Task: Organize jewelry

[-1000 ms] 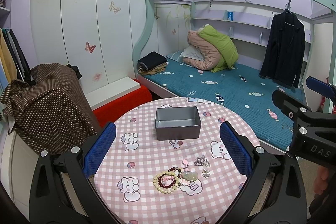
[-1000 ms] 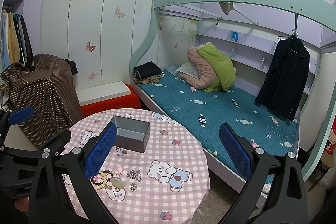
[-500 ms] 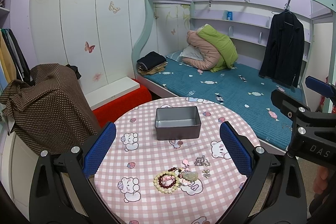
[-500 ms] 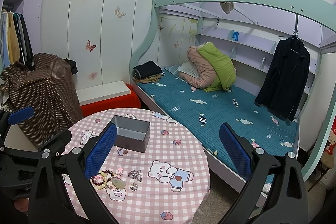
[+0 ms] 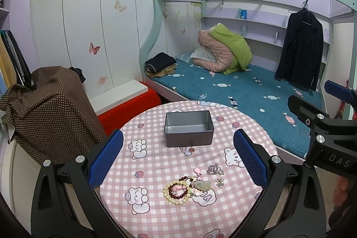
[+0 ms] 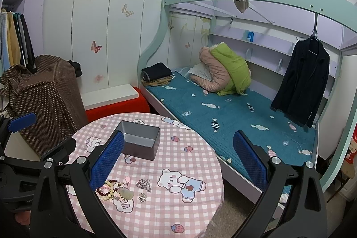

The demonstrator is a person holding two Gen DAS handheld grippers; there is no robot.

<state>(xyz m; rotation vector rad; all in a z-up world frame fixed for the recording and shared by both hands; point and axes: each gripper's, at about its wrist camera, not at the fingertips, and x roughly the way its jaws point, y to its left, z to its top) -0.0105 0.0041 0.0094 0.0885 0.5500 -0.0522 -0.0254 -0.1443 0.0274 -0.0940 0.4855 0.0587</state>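
A small pile of jewelry lies on the round table with a pink checked cloth [image 5: 156, 166]: bead bracelets [image 5: 177, 190] in cream and dark red, a pale green stone pendant [image 5: 203, 185], a silver chain [image 5: 214, 169] and small earrings [image 5: 219, 181]. Behind it stands an empty grey metal box [image 5: 188, 131]. My left gripper [image 5: 178, 160] is open above the near table edge, nothing between its blue pads. From the right wrist, the bracelets [image 6: 109, 190], chain [image 6: 142, 184] and box [image 6: 139, 143] lie low left. My right gripper [image 6: 178, 162] is open, held right of the table.
A bunk bed [image 5: 245, 90] with a teal mattress, folded clothes and a rolled quilt runs behind the table. A brown dotted cloth covers something [image 5: 49, 108] at the left. A red bench [image 5: 129, 108] stands by the wall. A dark jacket [image 5: 299, 52] hangs at right.
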